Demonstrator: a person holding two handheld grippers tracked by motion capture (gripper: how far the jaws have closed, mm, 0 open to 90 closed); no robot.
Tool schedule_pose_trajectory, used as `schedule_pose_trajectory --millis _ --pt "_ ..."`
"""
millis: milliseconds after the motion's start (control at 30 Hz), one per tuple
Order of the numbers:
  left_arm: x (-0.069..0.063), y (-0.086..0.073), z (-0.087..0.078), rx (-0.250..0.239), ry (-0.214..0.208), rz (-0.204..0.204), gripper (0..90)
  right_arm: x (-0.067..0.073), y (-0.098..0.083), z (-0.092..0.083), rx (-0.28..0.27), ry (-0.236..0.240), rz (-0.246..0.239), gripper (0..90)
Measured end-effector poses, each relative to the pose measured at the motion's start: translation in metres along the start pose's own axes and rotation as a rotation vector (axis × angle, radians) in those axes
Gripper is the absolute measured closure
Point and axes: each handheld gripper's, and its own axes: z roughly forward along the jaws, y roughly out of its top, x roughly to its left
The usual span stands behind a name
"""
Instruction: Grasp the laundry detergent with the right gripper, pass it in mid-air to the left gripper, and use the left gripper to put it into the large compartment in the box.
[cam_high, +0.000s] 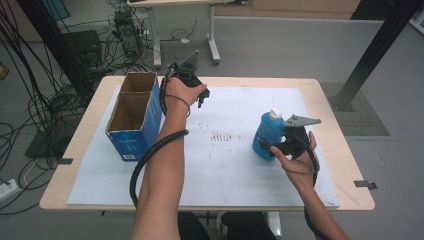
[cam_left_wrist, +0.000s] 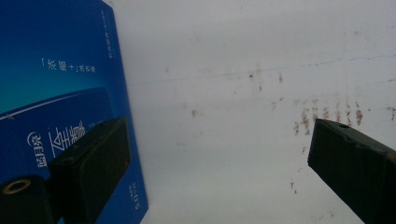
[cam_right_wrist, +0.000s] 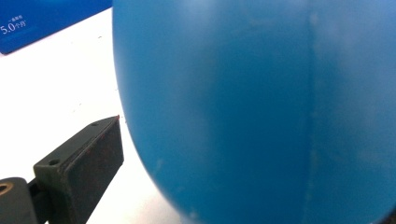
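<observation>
A: High view, largest first. White mat (cam_high: 220, 170) over the table (cam_high: 345, 150); open blue carton (cam_high: 134, 117) at nine o'clock, its long axis running twelve to six. Blue bottle (cam_high: 267, 134) at three o'clock, standing upright, white cap (cam_high: 275, 113) on top, so its long axis is vertical.

B: Which of your grippers is nearer the bottle?

A: My right gripper (cam_high: 278, 146), by far. It sits at the bottle's base on the four o'clock side, and the bottle lies just toward ten o'clock from it. In the right gripper view the blue wall (cam_right_wrist: 261, 107) bulges between my jaws; one jaw shows just beside it with a thin gap, the other is hidden, so I cannot tell whether I have closed on it.

B: And the left?

A: My left gripper (cam_high: 202, 95) hovers at eleven o'clock, just beside the carton's far right corner, well apart from the bottle. Jaws spread wide, nothing between them.

B: Next move?

A: I judge: squeeze, then lift toward the carton.
</observation>
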Motion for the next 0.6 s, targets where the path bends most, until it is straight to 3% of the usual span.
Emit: schedule_pose_trajectory --millis 600 --pt "0.0004 -0.0016 -0.0014 -0.003 -0.003 0.001 6.3 0.0010 0.0006 -0.0026 -0.003 -0.010 -0.004 1.7"
